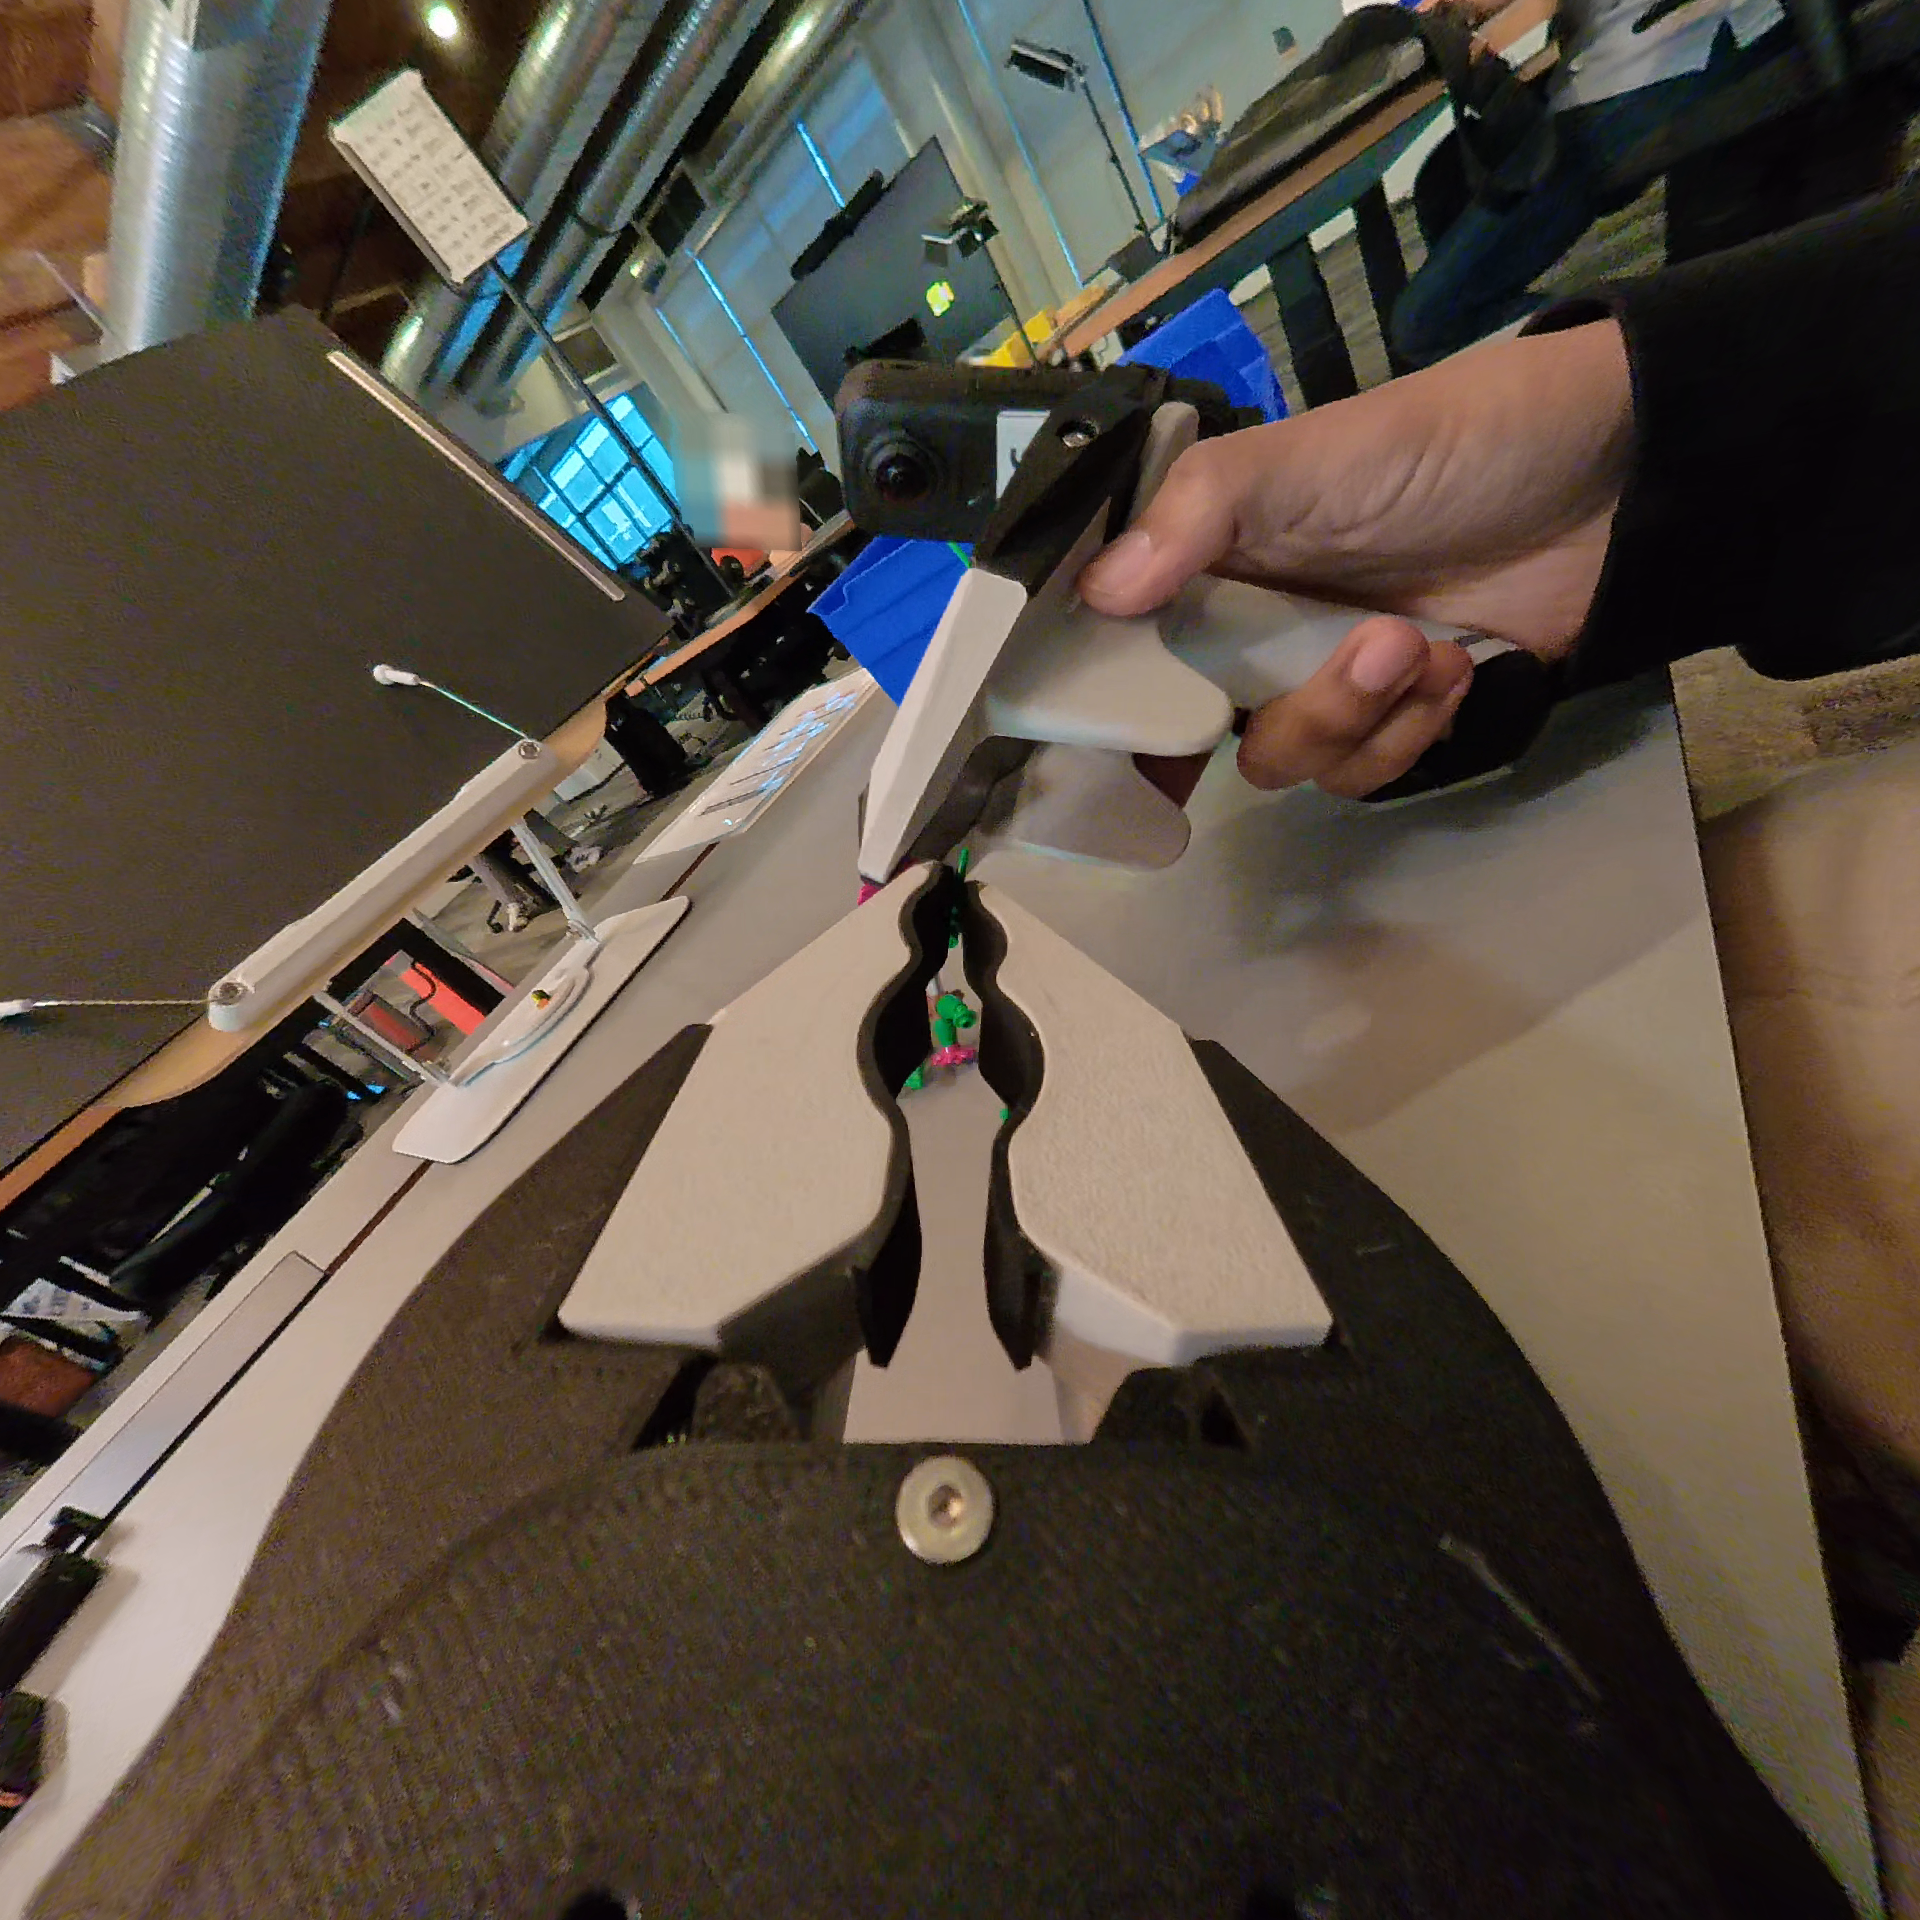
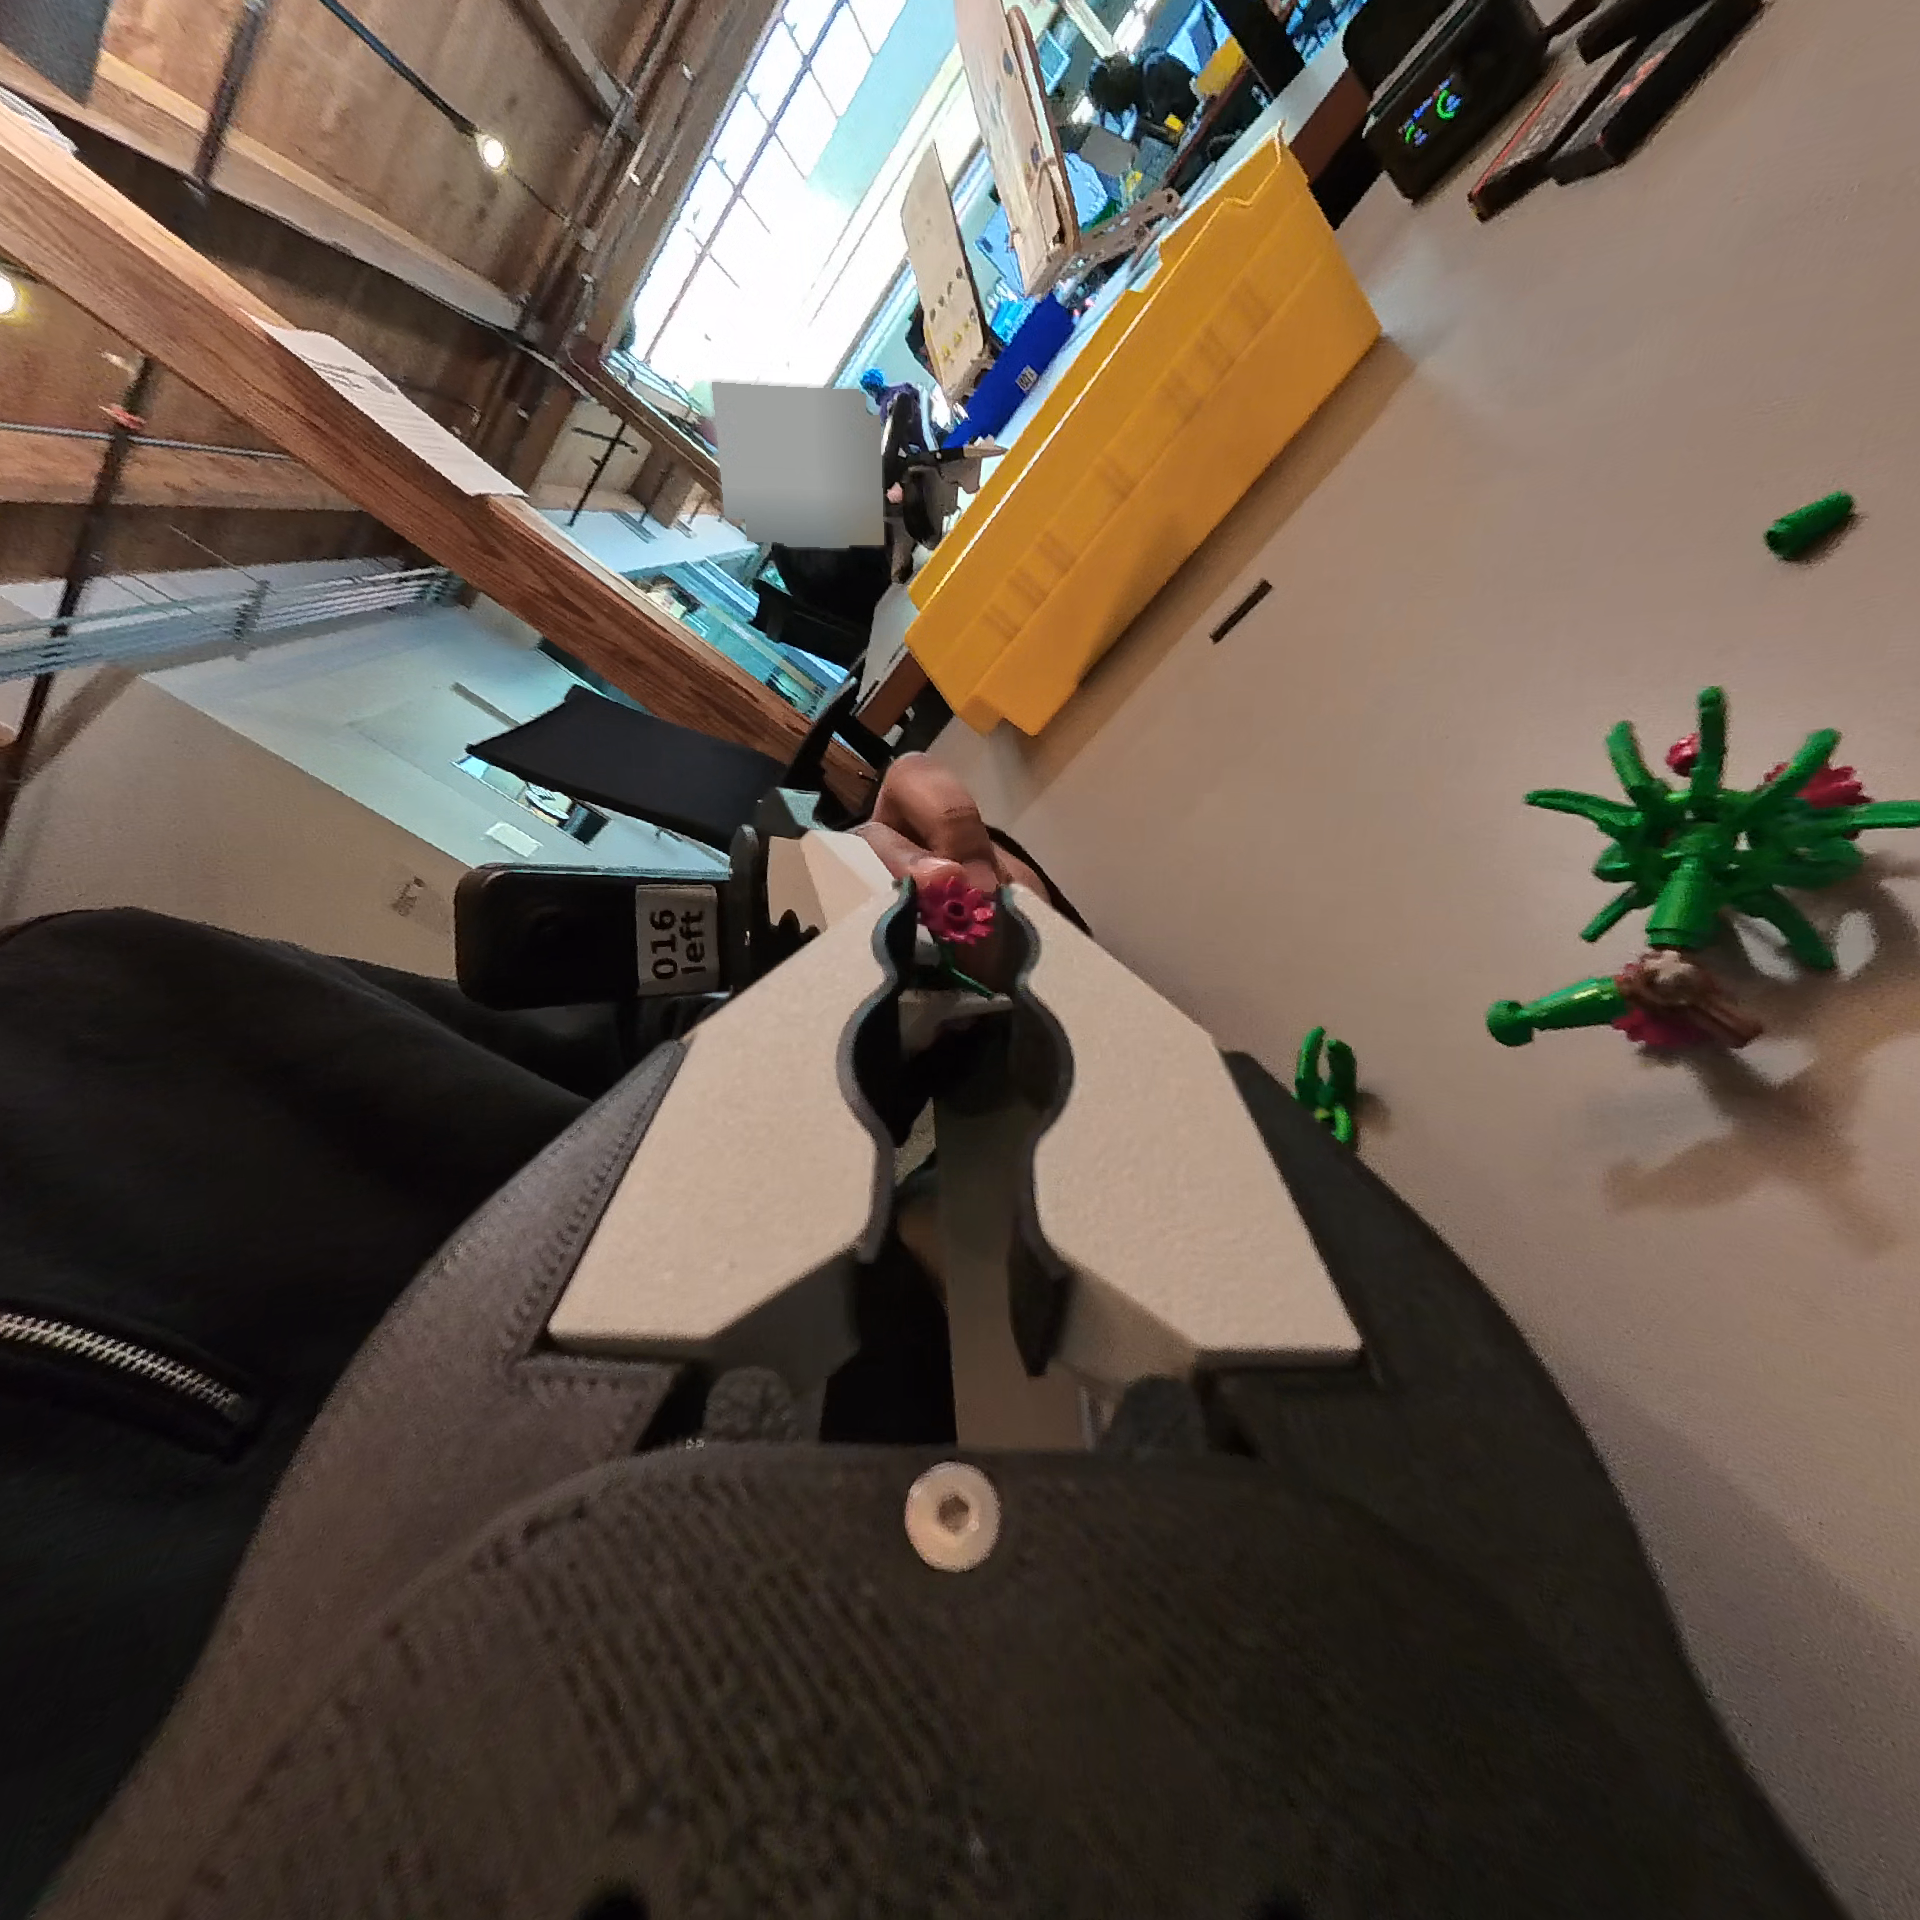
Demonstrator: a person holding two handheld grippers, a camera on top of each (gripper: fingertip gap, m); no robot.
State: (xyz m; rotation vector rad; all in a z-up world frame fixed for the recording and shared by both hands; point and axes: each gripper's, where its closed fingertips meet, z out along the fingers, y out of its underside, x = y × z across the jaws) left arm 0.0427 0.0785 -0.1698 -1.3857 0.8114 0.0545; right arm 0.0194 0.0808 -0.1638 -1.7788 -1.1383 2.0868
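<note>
Above the pale table (image 2: 1558, 436), a small pink toy flower (image 2: 954, 906) on a green stem sits pinched at the tips of my right tongs (image 2: 953, 914). My left tongs (image 1: 951, 904) meet it tip to tip, closed on the green stem (image 1: 954, 914). On the table to the right lie a green leafy cluster (image 2: 1704, 842), loose green pieces, and a yellow bin (image 2: 1143, 468) farther off.

I see a magenta flower (image 2: 954, 908) on a green stem. My gripper fingers (image 2: 748, 1153) are pale grey; the bin (image 2: 1143, 468) is yellow
</note>
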